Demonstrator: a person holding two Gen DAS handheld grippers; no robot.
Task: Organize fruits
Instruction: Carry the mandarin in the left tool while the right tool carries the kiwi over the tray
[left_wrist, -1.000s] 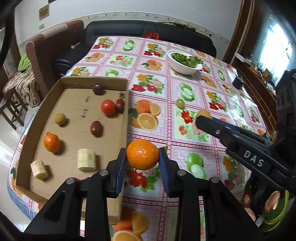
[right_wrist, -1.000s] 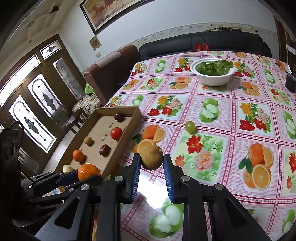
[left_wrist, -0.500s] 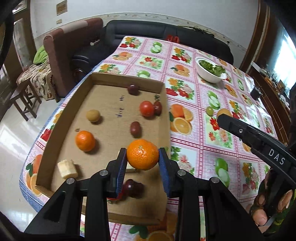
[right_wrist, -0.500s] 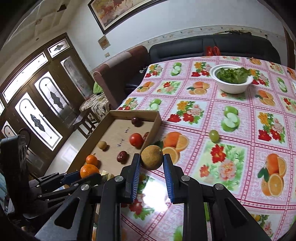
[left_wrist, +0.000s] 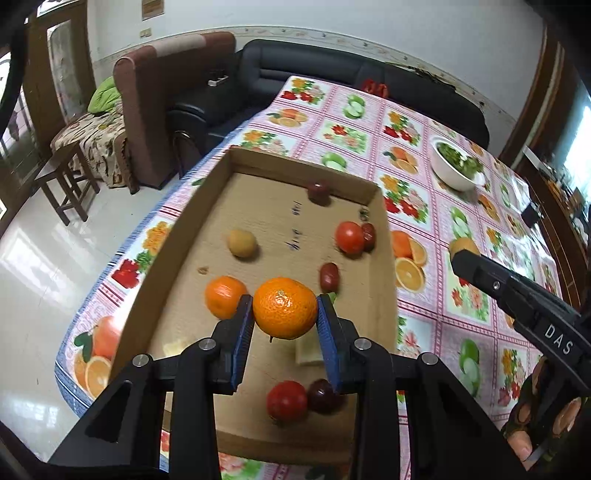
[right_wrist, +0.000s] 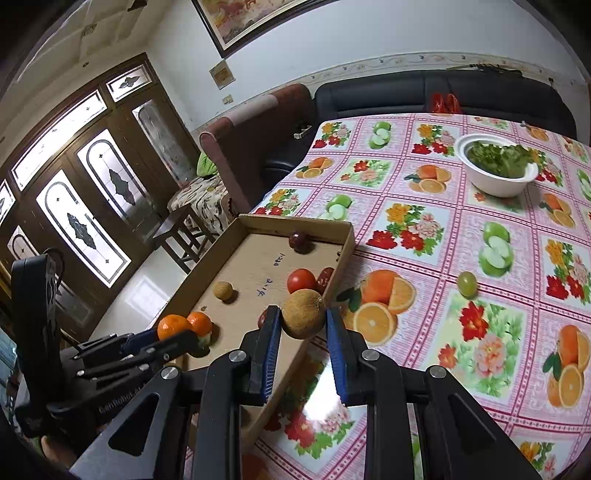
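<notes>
While the left gripper (left_wrist: 285, 313) is hanging over the cardboard tray (left_wrist: 173, 251), its jaws are clamping a mandarin (left_wrist: 285, 308) between the blue pads, held clear above the tray floor. Right gripper (right_wrist: 303, 325) is sitting over the tray's right wall, jaws closed on a round tan fruit (right_wrist: 303, 313). Tray is lying on the counter (right_wrist: 424, 236), near its left edge, on the fruit-print cloth. Inside the tray: a second mandarin (left_wrist: 225, 297) just left of the held one, a small tan fruit (left_wrist: 242, 242) further in, a tomato (left_wrist: 349, 237) touching a dark red date (left_wrist: 369, 233) by the right wall, another date (left_wrist: 328, 277) nearer the middle, one more (left_wrist: 318, 192) against the far wall. Close to the near wall, another tomato (left_wrist: 287, 401) is touching a dark fruit (left_wrist: 323, 395); pale cut pieces (left_wrist: 306, 349) are showing partly behind the jaws. Out on the cloth, a green grape (right_wrist: 466, 283) is lying well right of the tray, and a white bowl (right_wrist: 496, 186) of greens is standing further back.
</notes>
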